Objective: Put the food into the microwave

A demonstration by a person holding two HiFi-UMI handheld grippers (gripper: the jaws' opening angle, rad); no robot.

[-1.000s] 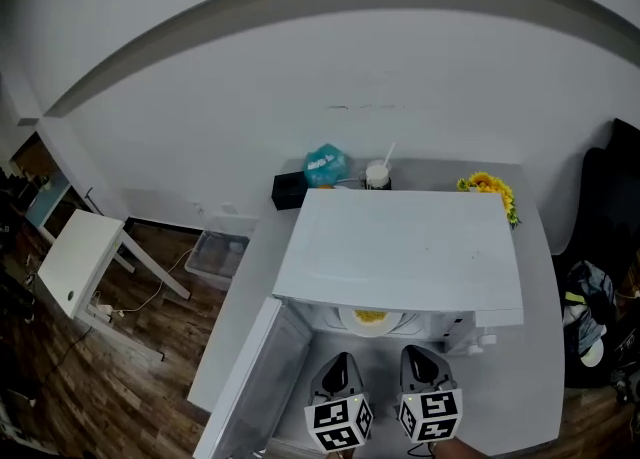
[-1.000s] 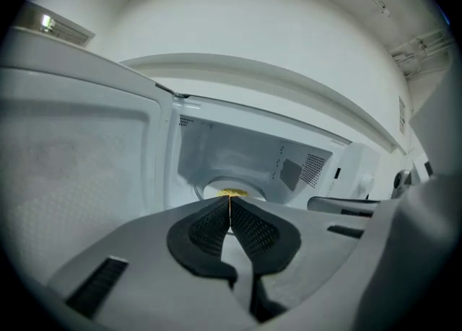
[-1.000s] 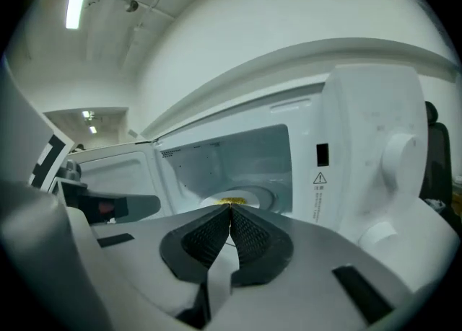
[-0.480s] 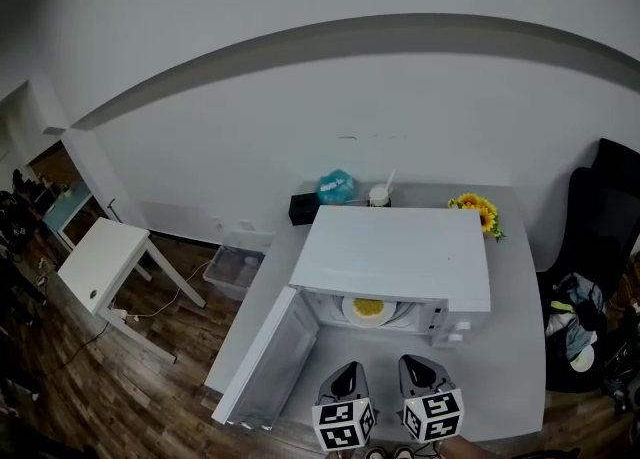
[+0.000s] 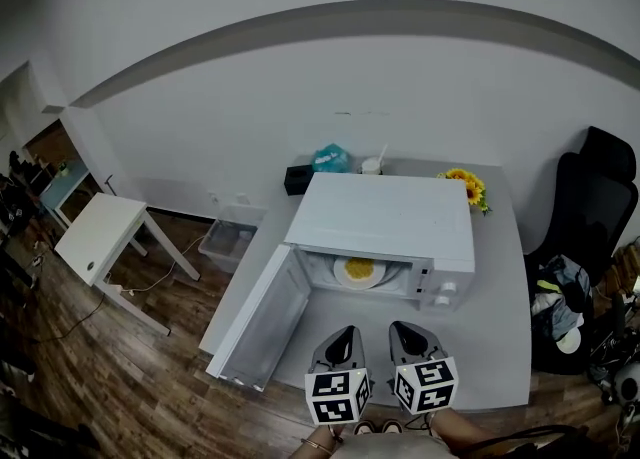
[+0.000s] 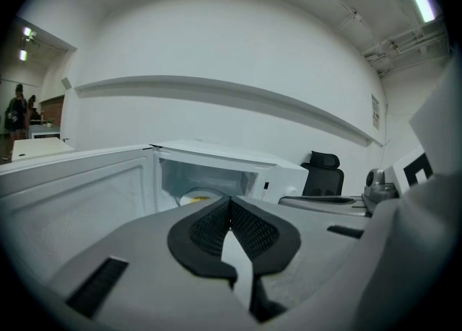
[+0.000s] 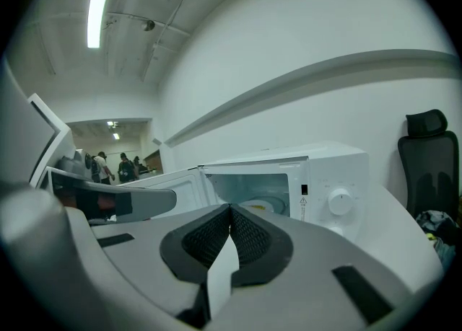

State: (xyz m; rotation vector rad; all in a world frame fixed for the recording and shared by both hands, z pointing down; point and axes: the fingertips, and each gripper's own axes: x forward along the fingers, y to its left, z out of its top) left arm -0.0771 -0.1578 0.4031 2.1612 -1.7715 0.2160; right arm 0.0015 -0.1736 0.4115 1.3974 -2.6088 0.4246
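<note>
In the head view a long grey table (image 5: pixel 500 327) runs from the middle of the frame down to the lower edge, with a white wall behind it. A white microwave (image 5: pixel 385 219) stands on this table, in the centre of the frame. Its door (image 5: pixel 262 319) is wide open and swings out to the lower left, past the table edge.

A black chair (image 5: pixel 590 207) is at the right edge, and a small white side table (image 5: pixel 98 237) stands on the wood floor at the left.

At the bottom centre, the left gripper (image 5: pixel 346 331) and the right gripper (image 5: pixel 400 327) are side by side in front of the open microwave, well apart from it. Both point toward the cavity. In each gripper view the black ribbed pads are pressed together at the tips and nothing is between them, so both are closed and empty.

The food (image 5: pixel 360 268) is inside the microwave. It is a small yellow heap in the middle of a round white plate (image 5: pixel 345 277), which lies flat on the cavity floor.

Behind the microwave, near the wall, are a black box (image 5: pixel 296 179), a teal bag (image 5: pixel 329 158), a white cup with a straw (image 5: pixel 371 164) and yellow sunflowers (image 5: pixel 466 183).
</note>
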